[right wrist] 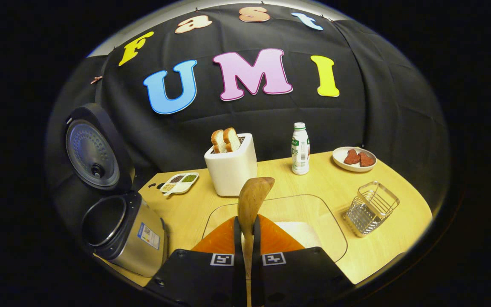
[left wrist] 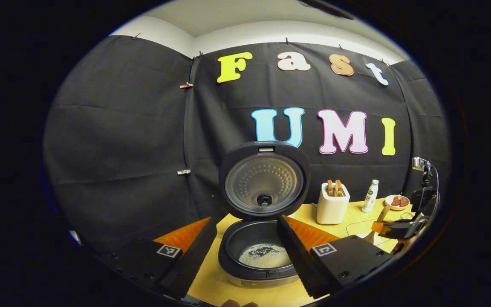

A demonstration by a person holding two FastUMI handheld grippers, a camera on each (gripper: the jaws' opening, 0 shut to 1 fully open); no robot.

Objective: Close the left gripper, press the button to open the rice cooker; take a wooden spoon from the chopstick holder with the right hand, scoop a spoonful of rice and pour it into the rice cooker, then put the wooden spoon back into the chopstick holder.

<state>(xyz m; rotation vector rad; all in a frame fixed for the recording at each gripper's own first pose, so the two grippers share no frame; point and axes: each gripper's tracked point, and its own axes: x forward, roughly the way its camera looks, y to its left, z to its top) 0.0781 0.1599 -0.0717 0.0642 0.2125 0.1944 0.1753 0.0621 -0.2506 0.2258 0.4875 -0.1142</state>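
One wooden spoon (right wrist: pixel 252 200) clamped in right gripper (right wrist: pixel 247 230) fingers; left gripper (left wrist: pixel 245 238) fingers apart; two toast slices (right wrist: pixel 225 140).

No text is legible: the rice cooker (right wrist: pixel 122 230) sticker and bottle (right wrist: pixel 300 149) label are too small.

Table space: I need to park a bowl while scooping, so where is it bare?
Bare table lies between the milk bottle, the wire chopstick holder and the clear rice container. It is crowded from the toaster past the grain dish to the rice cooker.
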